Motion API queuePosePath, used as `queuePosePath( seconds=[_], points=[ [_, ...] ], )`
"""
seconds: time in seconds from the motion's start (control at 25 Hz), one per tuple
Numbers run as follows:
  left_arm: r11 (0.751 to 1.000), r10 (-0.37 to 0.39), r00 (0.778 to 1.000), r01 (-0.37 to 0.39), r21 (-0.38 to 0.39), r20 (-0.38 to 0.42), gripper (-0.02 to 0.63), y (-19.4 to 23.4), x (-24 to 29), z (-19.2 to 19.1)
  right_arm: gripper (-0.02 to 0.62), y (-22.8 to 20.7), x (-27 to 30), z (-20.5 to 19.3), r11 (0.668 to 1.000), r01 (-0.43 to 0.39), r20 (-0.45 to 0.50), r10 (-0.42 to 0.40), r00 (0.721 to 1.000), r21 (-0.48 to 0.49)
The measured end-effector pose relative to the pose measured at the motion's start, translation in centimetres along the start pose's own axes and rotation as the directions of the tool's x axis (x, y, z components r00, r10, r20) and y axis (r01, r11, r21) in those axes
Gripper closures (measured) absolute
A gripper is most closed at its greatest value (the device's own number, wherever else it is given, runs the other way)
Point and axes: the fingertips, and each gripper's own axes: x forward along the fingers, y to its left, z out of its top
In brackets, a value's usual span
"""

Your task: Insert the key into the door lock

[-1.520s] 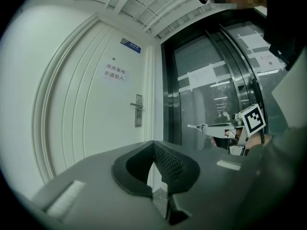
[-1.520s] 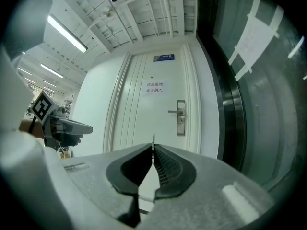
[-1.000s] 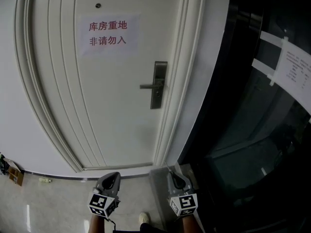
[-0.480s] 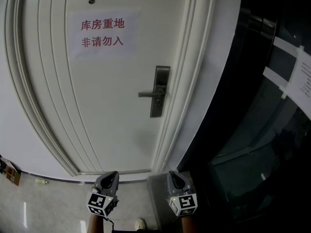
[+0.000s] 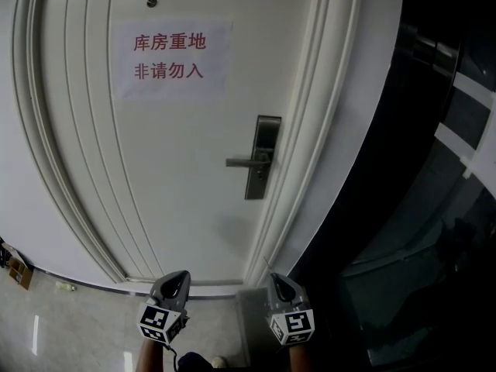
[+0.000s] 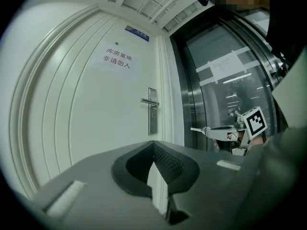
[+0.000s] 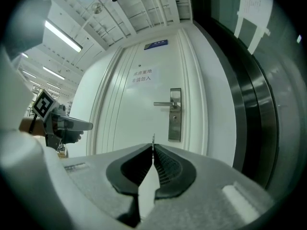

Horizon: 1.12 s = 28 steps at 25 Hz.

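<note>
Grey grippers (image 5: 184, 274), black-white marker cubes (image 5: 160, 324)

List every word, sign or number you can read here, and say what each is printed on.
"库房重地": top line, in red, on the paper notice stuck to the white door.
"非请勿入": second line of the same notice, also in red.
Blue plate above the door: too small to read.
Sheet taped to the glass wall: print too small to read.

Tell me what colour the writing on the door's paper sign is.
Red characters on the white paper sign, clearest in the head view.
</note>
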Motion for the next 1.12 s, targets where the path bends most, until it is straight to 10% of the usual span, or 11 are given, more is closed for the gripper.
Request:
queuePosePath(
  seconds=[1.12],
  points=[
    [0.999, -0.051, 0.999, 0.051, 0.010, 0.005, 0.604, 6.8, 11.8, 0.9, 0.584, -5.4, 11.4, 1.9, 0.994, 0.077, 0.032, -0.075, 0.997, -0.073]
  ],
)
